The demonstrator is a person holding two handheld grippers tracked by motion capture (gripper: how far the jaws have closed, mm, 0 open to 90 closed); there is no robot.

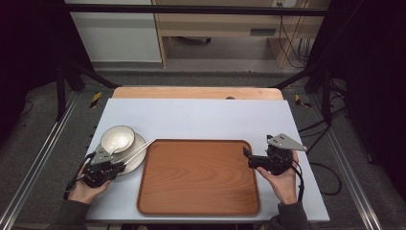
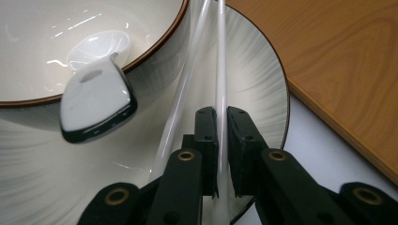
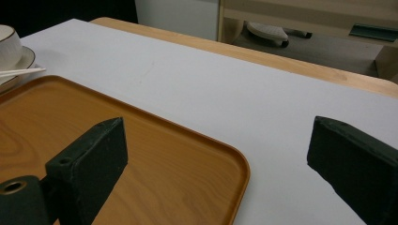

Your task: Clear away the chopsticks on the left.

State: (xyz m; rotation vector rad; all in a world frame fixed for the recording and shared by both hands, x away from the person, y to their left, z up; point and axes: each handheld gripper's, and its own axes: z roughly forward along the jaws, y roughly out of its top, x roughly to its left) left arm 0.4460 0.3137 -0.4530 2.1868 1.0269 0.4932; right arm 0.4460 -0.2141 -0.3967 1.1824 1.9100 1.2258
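Your left gripper (image 1: 115, 165) sits at the near left of the bench (image 1: 201, 117), its jaws pinching one white chopstick (image 2: 220, 93) between the pads. In the left gripper view that chopstick runs straight up between the two black jaws, while a second chopstick (image 2: 180, 101) lies just to its left, outside the grip, slanting past the bowl. Both chopsticks rest across a pale ribbed plate (image 2: 256, 79) with a dark rim, and in the high view their far tips reach over the plate's edge to the near left corner of the tray (image 1: 198, 177). A cream bowl (image 1: 117, 139) with a brown rim stands on the plate, and a white spoon (image 2: 96, 101) lies in it with its handle end hanging out over the bowl's rim. The wooden tray lies bare in the middle of the bench, just right of the plate. Your right gripper (image 1: 249, 158) hovers at the tray's right edge, pointing left over it, with its jaws spread wide and nothing between them; the right gripper view looks across the tray's far right corner (image 3: 234, 164) and the white bench top.
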